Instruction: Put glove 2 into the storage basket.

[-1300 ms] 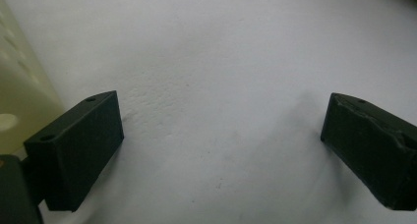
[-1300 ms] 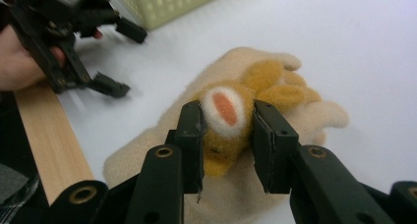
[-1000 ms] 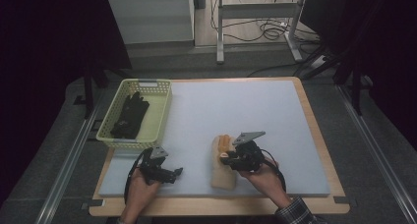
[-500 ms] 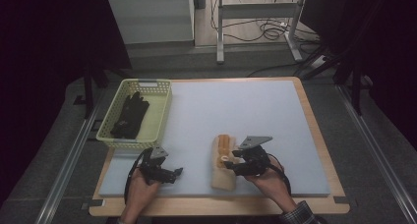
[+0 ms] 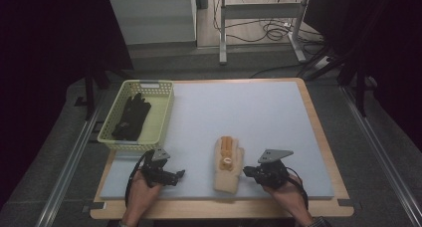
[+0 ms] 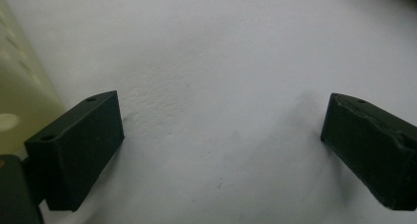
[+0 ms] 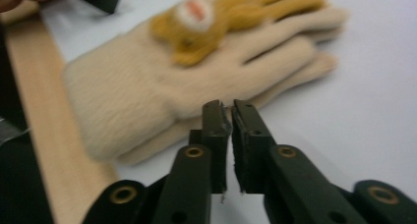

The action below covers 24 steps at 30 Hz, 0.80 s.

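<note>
A cream fuzzy glove (image 5: pixel 228 168) with an orange bear-like figure (image 5: pixel 227 149) on its back lies flat on the blue-grey mat near the front edge. In the right gripper view the glove (image 7: pixel 172 81) lies just ahead of my right gripper (image 7: pixel 227 108), whose jaws are shut with nothing between them. My right gripper (image 5: pixel 249 171) rests on the mat right of the glove. To the glove's left my left gripper (image 5: pixel 179 175) sits low over bare mat, and its jaws (image 6: pixel 221 135) stand wide open and empty.
A pale yellow basket (image 5: pixel 161 111) at the mat's left holds black gloves (image 5: pixel 130 116). Its wall (image 6: pixel 17 86) shows at the left in the left gripper view. The wooden table edge (image 5: pixel 224 207) runs along the front. Behind the table stand a white cabinet and cables.
My right gripper has let go of the glove and drawn back to the right, shut. The glove now lies flat on the mat. The left gripper has stayed put.
</note>
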Available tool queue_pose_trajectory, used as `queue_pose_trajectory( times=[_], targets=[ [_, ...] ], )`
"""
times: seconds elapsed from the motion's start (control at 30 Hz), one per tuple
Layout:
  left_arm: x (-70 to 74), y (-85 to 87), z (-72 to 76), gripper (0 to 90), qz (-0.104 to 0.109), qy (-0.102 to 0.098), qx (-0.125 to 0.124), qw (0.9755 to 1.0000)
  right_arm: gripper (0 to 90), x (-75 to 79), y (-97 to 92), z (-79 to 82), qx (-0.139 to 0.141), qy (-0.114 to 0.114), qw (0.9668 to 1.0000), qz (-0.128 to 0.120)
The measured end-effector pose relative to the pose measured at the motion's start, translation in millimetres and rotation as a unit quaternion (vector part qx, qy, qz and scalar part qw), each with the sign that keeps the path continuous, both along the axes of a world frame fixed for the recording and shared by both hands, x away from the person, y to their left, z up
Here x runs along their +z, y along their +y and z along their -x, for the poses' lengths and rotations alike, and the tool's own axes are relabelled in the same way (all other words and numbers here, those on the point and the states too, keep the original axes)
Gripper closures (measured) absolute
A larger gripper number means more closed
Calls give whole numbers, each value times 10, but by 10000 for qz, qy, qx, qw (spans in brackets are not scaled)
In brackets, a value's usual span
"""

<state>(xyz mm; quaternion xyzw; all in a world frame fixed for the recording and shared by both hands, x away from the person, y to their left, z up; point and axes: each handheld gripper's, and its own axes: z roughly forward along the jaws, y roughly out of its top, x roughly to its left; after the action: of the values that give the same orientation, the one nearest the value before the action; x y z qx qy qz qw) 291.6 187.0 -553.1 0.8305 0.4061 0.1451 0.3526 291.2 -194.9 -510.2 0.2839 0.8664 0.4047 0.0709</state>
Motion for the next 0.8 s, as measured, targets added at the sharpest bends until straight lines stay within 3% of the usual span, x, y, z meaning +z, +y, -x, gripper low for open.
queue_pose_trajectory(
  times=[0.27, 0.53, 0.8],
  targets=[
    [0, 0, -1, 27, -7, -4, -6, 10000, 872, -114, 97, 123, 303, 24, 9995, -4],
    [0, 0, -1, 27, 1, 7, 0, 10000, 881, -225, 149, 145, 358, 79, 9993, 88],
    [5, 20, -5, 33, 68, 24, -4, 10000, 883, -260, 307, 113, 410, 129, 9991, -49]
  ],
)
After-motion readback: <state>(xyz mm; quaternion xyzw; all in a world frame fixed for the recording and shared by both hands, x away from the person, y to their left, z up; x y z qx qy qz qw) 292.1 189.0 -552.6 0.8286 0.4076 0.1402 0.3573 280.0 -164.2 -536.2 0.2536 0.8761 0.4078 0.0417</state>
